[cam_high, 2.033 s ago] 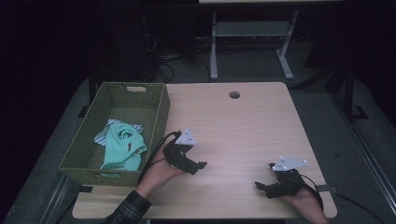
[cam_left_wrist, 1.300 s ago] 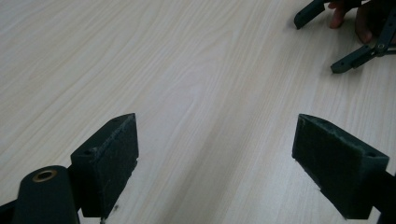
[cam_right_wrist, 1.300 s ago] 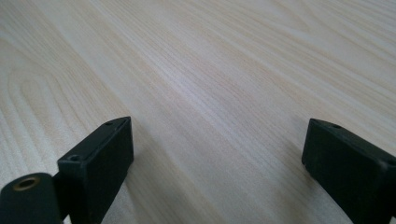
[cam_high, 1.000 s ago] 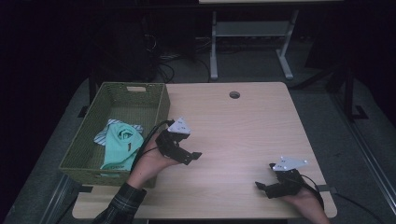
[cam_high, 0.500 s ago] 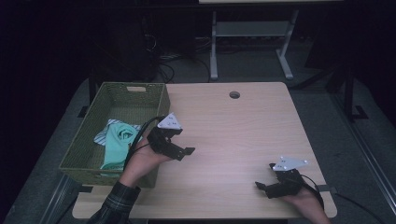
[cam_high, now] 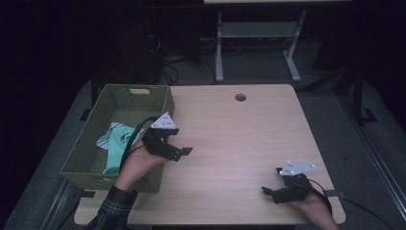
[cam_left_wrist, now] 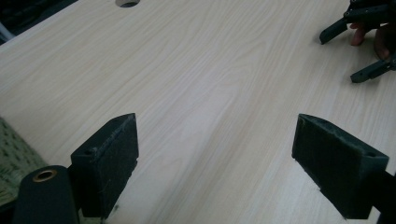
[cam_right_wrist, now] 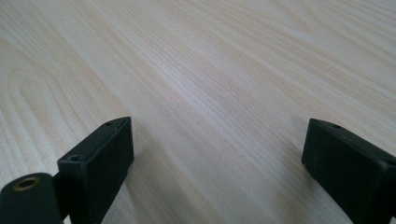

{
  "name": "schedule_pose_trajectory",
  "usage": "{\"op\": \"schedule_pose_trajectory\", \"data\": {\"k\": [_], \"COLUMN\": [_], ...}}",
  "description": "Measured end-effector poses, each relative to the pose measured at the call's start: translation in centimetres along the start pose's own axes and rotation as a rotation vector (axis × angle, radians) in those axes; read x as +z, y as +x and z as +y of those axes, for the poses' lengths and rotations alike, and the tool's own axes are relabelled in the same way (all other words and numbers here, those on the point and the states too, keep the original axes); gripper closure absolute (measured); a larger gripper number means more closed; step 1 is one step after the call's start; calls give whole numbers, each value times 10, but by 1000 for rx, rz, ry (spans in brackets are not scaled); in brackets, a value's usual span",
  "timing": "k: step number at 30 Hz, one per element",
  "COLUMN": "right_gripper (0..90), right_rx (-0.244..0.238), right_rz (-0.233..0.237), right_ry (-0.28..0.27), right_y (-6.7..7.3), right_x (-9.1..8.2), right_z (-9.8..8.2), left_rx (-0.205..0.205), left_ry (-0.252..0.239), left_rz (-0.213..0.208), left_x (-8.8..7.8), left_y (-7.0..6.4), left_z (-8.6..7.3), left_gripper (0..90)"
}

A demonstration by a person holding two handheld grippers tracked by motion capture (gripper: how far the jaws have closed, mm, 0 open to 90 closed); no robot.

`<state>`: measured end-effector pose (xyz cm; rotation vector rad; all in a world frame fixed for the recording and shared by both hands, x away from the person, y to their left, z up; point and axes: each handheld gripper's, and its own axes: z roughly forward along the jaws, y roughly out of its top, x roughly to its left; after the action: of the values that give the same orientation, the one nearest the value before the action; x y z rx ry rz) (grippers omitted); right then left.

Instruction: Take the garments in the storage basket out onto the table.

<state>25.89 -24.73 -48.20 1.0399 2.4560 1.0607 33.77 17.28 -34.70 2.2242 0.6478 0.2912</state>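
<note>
Since the picture taken 2.0 s ago, the left gripper (cam_high: 184, 152) has been carried away from the middle of the table toward the green basket (cam_high: 98, 125), while the right gripper (cam_high: 271, 189) has stayed at the same place near the front right corner. From the high view, the left gripper is seen held above the right wall of the basket, with its grey plate on top and its jaws pointing toward the open table (cam_high: 230, 129). Inside the basket a mint green cloth (cam_high: 117, 146) is seen, lying beside a striped cloth (cam_high: 106, 136) near the middle of the bottom. A round hole (cam_high: 240, 97) is cut near the far edge of the table. The right gripper is held low over the wood, well apart from the left one, and a plaid sleeve (cam_high: 112, 211) is seen at the bottom edge. From the left gripper view, the 2 black jaws are seen spread wide with nothing between them except bare wood (cam_left_wrist: 210, 93); a corner of the basket (cam_left_wrist: 14, 158) is visible at the left, the hole (cam_left_wrist: 128, 3) at the top, and the right gripper (cam_left_wrist: 350, 51) far off at the upper right. From the right gripper view, the jaws are also spread wide, and pale wood grain (cam_right_wrist: 210, 84) lies between them.
</note>
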Motion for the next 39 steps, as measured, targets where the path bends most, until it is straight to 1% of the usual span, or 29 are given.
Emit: {"op": "schedule_pose_trajectory", "data": {"k": [1, 3, 5, 8, 10, 13, 19, 25, 27, 28, 31, 33, 36, 39], "right_gripper": [88, 88, 87, 87, 87, 87, 87, 88, 88, 87, 88, 88, 88, 88], "right_rx": [0, 0, 0, 1, 1, 0, 1, 1, 1, 1, 1, 1, 1, 1], "right_rz": [0, 0, 0, 0, 0, 0, 0, 0, 0, 0, 0, 0, 0, 0], "right_ry": [0, 0, 0, 0, 0, 0, 0, 0, 0, 0, 1, 0, 0, 1], "right_y": [0, 0, 0, 0, 0, 0, 0, 0, 0, 0, 0, 0, 0, 0], "right_x": [0, 0, 0, 0, 0, 0, 0, 0, 0, 0, 0, 0, 0, 0], "right_z": [0, 0, 0, 0, 0, 0, 0, 0, 0, 0, 0, 0, 0, 0], "left_rx": [-9, -4, -16, -23, -20, -30, -35, -53, -61, -59, -75, -75, -93, -98], "left_ry": [-8, -3, -7, -11, -4, -12, -18, -18, -24, -25, -34, -33, -43, -40], "left_rz": [2, 9, 15, 26, 30, 38, 47, 67, 71, 74, 81, 86, 93, 102], "left_x": [-1, -4, -7, -12, -14, -18, -26, -33, -36, -37, -41, -44, -48, -51], "left_y": [1, 4, 6, 9, 12, 14, 19, 25, 27, 28, 31, 34, 37, 41], "left_z": [-1, -2, -3, -5, -6, -7, -10, -13, -15, -15, -17, -19, -21, -24], "left_gripper": [140, 141, 141, 141, 141, 141, 143, 143, 145, 145, 145, 145, 146, 146]}}
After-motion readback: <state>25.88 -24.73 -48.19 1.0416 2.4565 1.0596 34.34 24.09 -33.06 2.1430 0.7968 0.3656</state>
